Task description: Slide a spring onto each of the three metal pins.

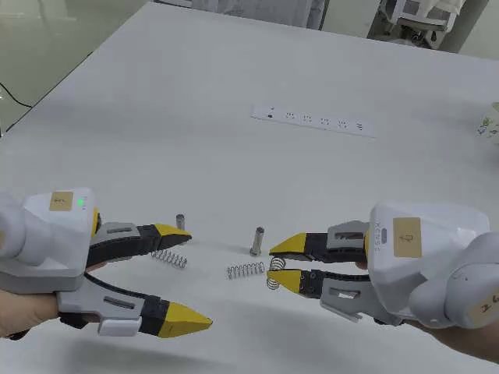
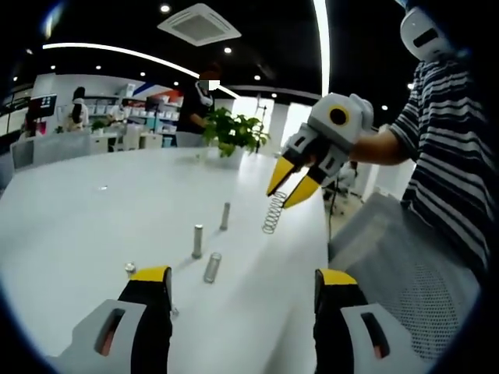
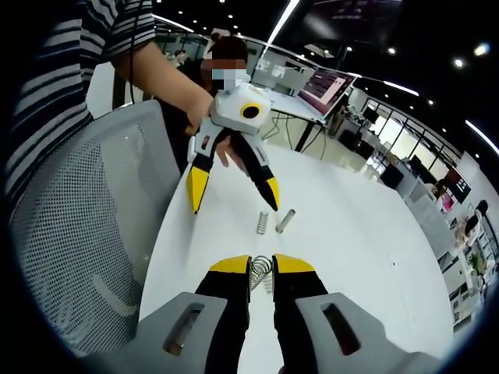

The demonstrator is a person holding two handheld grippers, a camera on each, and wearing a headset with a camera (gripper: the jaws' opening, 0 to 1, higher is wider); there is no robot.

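Observation:
My right gripper is shut on a small steel spring, which hangs from its yellow tips in the left gripper view and sits between them in the right gripper view. A second spring lies on the white table just left of those tips. A third spring lies by the upper finger of my left gripper, which is open and holds nothing. One metal pin stands upright behind the right gripper's tips; a shorter pin stands further left. The left gripper view has two upright pins.
A white power strip lies across the middle of the table, beyond the pins. A grey mesh chair stands at the table's near edge, beside the person in a striped shirt. A potted plant stands at the table's far end.

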